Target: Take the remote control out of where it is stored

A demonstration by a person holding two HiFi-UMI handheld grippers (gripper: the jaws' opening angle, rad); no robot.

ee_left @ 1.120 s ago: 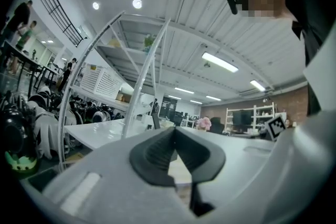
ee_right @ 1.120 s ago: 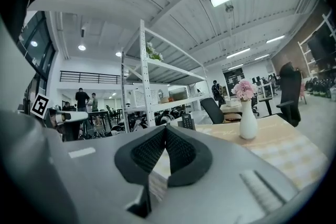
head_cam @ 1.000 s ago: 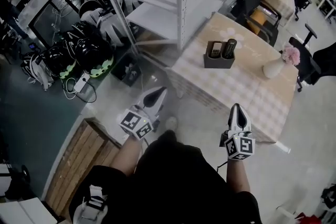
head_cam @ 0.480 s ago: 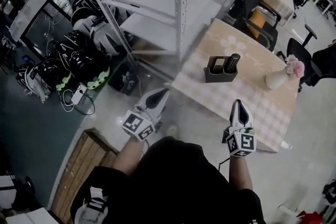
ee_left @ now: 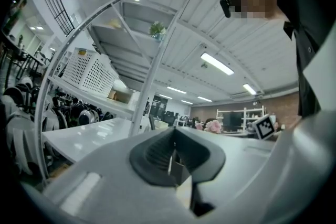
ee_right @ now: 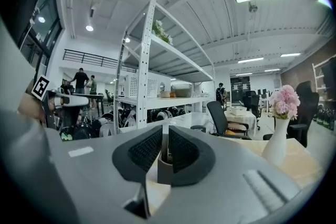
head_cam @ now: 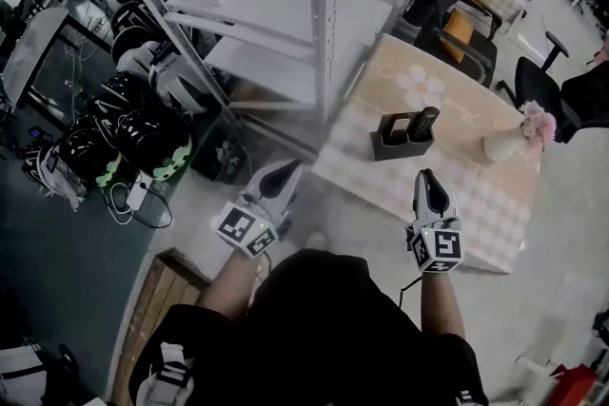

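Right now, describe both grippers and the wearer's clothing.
Both the left gripper and right gripper are white tapered shells with dark ribbed fingers; each carries a cube of black-and-white square markers. The person wears a black top, forearms bare. The right gripper's fingers have just been opening, nothing between them.

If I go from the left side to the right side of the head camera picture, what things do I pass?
black helmets → white shelf post → dark holder with the remote controls → white vase with pink flowers. The holder and the vase stand on the table.
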